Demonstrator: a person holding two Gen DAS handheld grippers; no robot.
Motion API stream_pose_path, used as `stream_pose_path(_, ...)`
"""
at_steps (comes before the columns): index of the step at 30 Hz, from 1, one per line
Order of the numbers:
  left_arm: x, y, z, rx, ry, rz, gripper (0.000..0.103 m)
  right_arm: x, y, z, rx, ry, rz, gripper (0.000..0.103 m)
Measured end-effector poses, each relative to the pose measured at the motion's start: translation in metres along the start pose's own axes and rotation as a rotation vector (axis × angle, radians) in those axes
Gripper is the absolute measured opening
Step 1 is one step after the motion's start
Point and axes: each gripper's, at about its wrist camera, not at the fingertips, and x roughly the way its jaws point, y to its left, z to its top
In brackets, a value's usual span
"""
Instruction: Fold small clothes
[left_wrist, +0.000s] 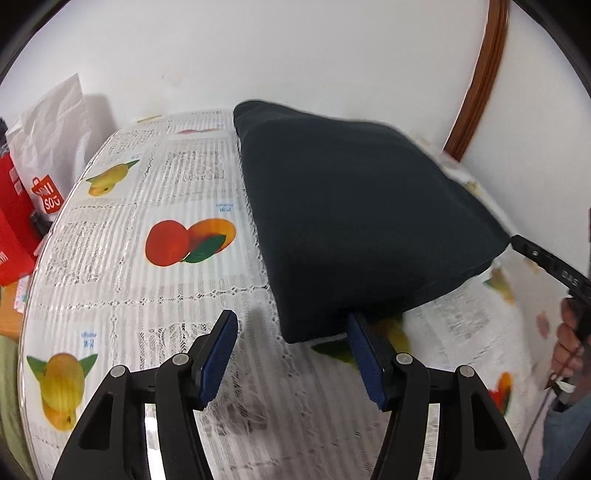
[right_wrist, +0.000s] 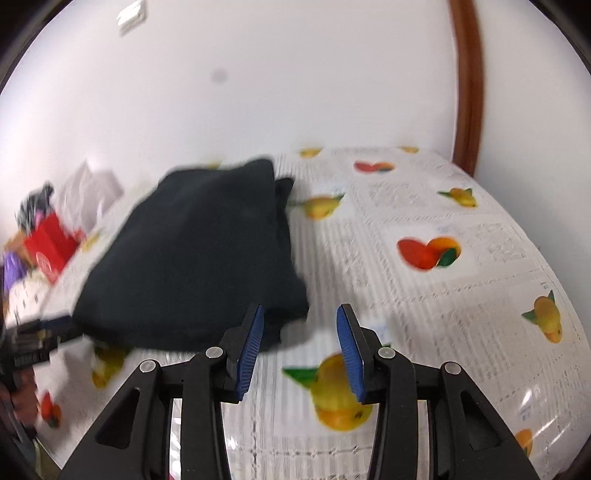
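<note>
One dark folded garment (left_wrist: 354, 221) is seen lying on the worktop (left_wrist: 155, 280), which is covered by a fruit-printed cloth. The left gripper (left_wrist: 291, 328) is held apart with nothing pressed between its pads; the garment's near edge merely overlaps one finger (left_wrist: 364, 354). The right gripper (right_wrist: 300, 325) is likewise parted and empty, the garment's corner lying just beside its left finger (right_wrist: 251, 343). The fold could be dragged open if a finger caught the loose edge on withdrawal. Counted: one garment, two grippers, one white shopping bag (left_wrist: 51, 147), one red bag (left_wrist: 11, 221).
</note>
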Motion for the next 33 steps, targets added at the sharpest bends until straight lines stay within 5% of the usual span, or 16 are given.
stream_pose_path(6, -0.005, -0.013, 0.022, 0.011, -0.051, 0.066, 0.059, 0.026, 0.01, 0.016, 0.001, 0.02, -0.013, 0.041)
stream_pose_path(13, 0.013, -0.013, 0.028, 0.022, -0.02, 0.129, 0.06, 0.042, 0.005, 0.014, 0.027, 0.055, -0.025, 0.042)
stream_pose_path(33, 0.006, -0.004, 0.009, -0.03, 0.011, 0.11, 0.062, 0.031, 0.015, 0.012, -0.019, 0.092, -0.096, 0.045)
